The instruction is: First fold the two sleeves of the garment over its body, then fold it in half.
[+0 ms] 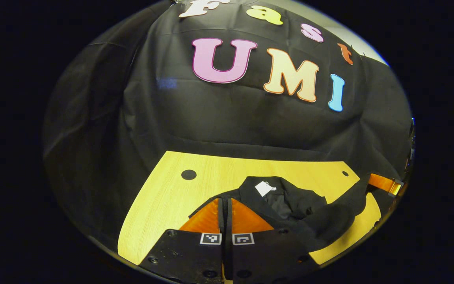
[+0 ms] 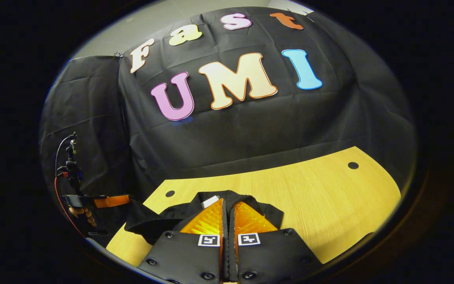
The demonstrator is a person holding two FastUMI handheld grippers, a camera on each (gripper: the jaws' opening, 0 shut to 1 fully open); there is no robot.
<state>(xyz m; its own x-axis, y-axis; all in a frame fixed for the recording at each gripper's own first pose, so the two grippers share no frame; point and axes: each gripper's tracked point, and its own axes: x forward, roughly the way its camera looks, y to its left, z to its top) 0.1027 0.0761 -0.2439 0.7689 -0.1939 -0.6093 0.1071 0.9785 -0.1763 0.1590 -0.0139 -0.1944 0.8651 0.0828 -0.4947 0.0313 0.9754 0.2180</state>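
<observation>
Left gripper view is showing the limp black fabric garment [image 1: 302, 213] lying on the pale wooden table [image 1: 164, 189], while the left gripper [image 1: 224, 205] and right gripper [image 2: 227, 207] are pinching closed; whether cloth is caught, I cannot tell. Soft and light, it is probably best taken by hems or cuffs.

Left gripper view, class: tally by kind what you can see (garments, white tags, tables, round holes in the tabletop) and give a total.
Black garment: 1
White tag: 1
Wooden table: 1
Round holes in the tabletop: 2
Total: 5
</observation>
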